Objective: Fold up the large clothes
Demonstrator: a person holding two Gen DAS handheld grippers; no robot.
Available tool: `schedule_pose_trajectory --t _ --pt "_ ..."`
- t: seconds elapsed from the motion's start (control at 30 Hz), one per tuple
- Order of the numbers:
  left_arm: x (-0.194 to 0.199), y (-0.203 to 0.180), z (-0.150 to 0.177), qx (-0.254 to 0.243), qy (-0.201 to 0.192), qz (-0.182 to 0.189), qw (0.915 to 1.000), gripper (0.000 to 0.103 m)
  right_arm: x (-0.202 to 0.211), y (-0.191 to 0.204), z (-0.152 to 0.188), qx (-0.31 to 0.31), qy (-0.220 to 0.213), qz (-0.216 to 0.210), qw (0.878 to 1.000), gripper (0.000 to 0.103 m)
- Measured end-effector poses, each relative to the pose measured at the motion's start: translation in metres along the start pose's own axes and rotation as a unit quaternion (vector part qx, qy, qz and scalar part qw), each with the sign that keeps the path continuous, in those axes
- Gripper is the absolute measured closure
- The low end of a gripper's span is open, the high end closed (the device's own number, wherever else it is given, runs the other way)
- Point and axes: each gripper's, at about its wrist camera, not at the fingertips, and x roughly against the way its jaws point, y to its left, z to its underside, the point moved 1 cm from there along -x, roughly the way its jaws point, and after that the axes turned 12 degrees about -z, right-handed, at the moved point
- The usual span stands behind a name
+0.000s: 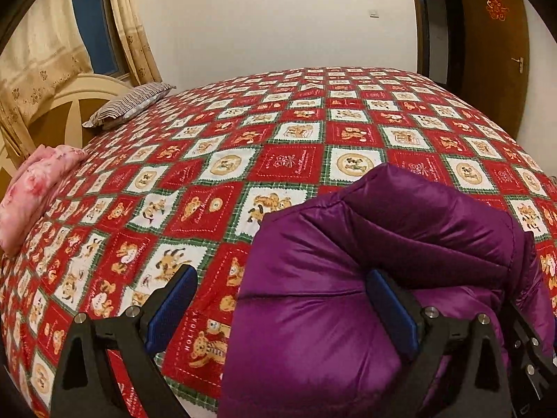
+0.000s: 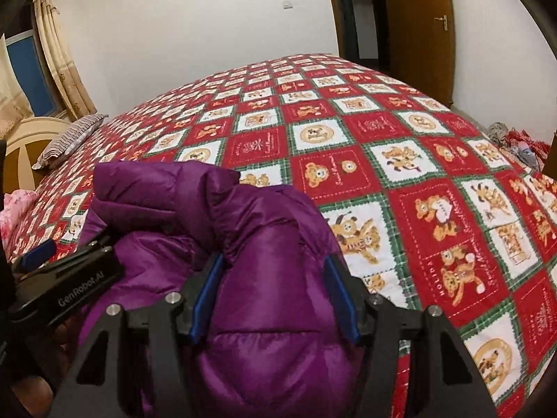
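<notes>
The purple jacket point(image 2: 264, 278) lay bunched in a puffy heap at the near edge of the bed point(image 2: 400, 132), well short of the striped pillow point(image 2: 69, 139) at the bed's head. Nothing about it looked folded yet: no flat panel, no squared edge, only rumpled quilted fabric; whether any fold sat underneath could not be told. The right gripper point(image 2: 275, 296) was clamped on a thick bunch of the jacket, both blue pads pressed against it. The left gripper point(image 1: 278, 310) stood apart, one pad over the bedcover and the other resting against the jacket's side, gripping nothing. Judged from this, spreading the jacket flat on the bed and all the folding remained to be done.
</notes>
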Motion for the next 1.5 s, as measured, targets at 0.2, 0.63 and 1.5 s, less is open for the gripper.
schedule_pose_trajectory --t 0.2,0.63,1.5 --pt "-0.001 -0.008 0.005 -0.006 -0.009 -0.010 0.9999 0.004 -0.007 -0.006 0.005 -0.006 0.005 -0.002 1.000 0.041" --pt "-0.006 -0.012 0.009 -0.013 -0.007 -0.004 0.9999 0.004 -0.013 -0.010 0.009 -0.007 0.019 0.003 1.000 0.039" --pt "-0.017 0.002 0.010 0.016 0.016 -0.007 0.9997 0.001 -0.033 0.002 -0.011 0.027 0.021 0.007 0.999 0.090"
